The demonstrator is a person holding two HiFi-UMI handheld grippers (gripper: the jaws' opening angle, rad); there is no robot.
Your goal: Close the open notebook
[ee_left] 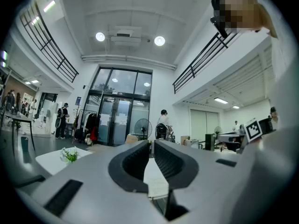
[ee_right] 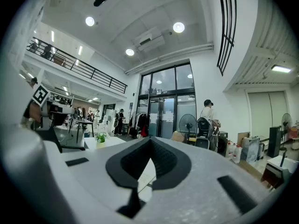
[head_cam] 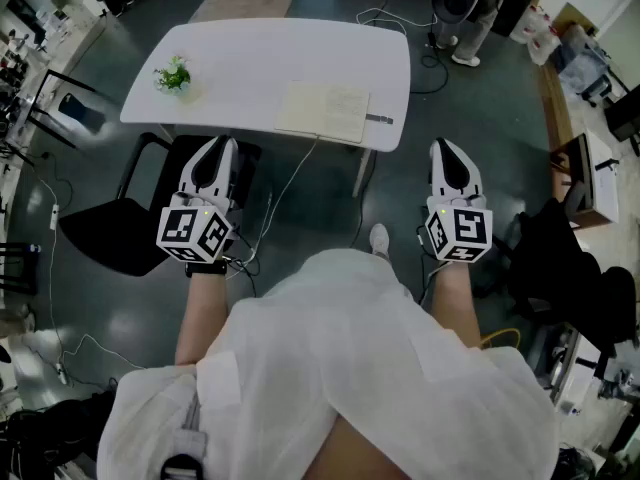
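Observation:
The open notebook [head_cam: 322, 111] lies flat on the white table [head_cam: 240, 58], pages up, with a pen [head_cam: 379, 119] at its right edge. Both grippers hover level over the floor, short of the table's near edge. My left gripper [head_cam: 220, 144] sits below and left of the notebook, its jaws drawn together to a thin slit with nothing between them [ee_left: 151, 142]. My right gripper [head_cam: 444, 146] is off the table's right corner, shut and empty [ee_right: 150, 138]. A strip of notebook page [ee_left: 155, 177] shows below the left jaws, and another strip [ee_right: 144, 174] below the right ones.
A small potted plant [head_cam: 173, 76] stands on the table's left part. A black chair [head_cam: 105, 233] sits left of my left gripper, with cables on the floor. Dark furniture [head_cam: 575, 273] crowds the right, and a person [head_cam: 472, 13] stands beyond the table.

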